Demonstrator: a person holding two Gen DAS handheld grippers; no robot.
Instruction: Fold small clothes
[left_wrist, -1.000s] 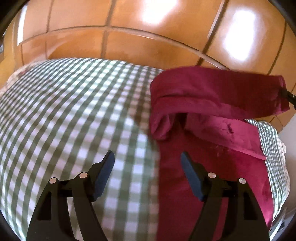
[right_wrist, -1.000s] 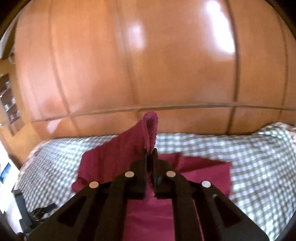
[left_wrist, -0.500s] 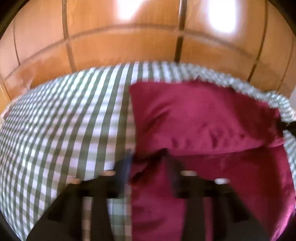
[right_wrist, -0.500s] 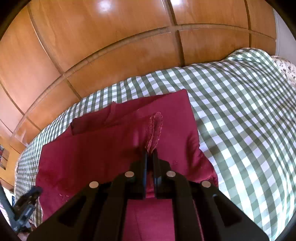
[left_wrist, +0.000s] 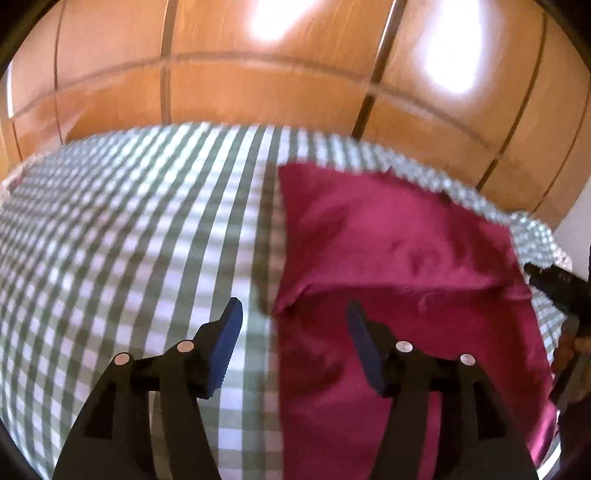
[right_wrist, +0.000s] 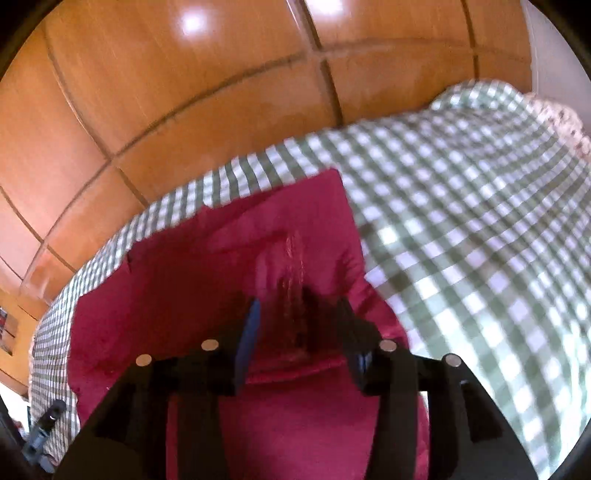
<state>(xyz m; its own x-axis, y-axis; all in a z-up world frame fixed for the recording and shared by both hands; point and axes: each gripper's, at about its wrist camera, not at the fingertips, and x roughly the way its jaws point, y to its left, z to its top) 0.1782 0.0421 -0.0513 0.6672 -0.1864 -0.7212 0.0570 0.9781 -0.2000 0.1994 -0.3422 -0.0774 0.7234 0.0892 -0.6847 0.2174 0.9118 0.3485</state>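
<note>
A dark red garment lies folded over on the green-and-white checked bedcover. Its folded upper layer ends in an edge just ahead of my left gripper, which is open and empty, its jaws straddling the garment's left edge. In the right wrist view the garment lies below my right gripper, which is open. A stitched hem stands loose between its jaws. The right gripper also shows at the right edge of the left wrist view.
Glossy orange wooden wardrobe panels rise close behind the bed. The checked cover stretches to the right of the garment in the right wrist view. A black gripper part shows at the lower left there.
The right gripper has brought the held hem down over the garment and opened, letting it go. The left gripper closed briefly on the garment's left edge, then opened again. The garment now lies folded flat.
</note>
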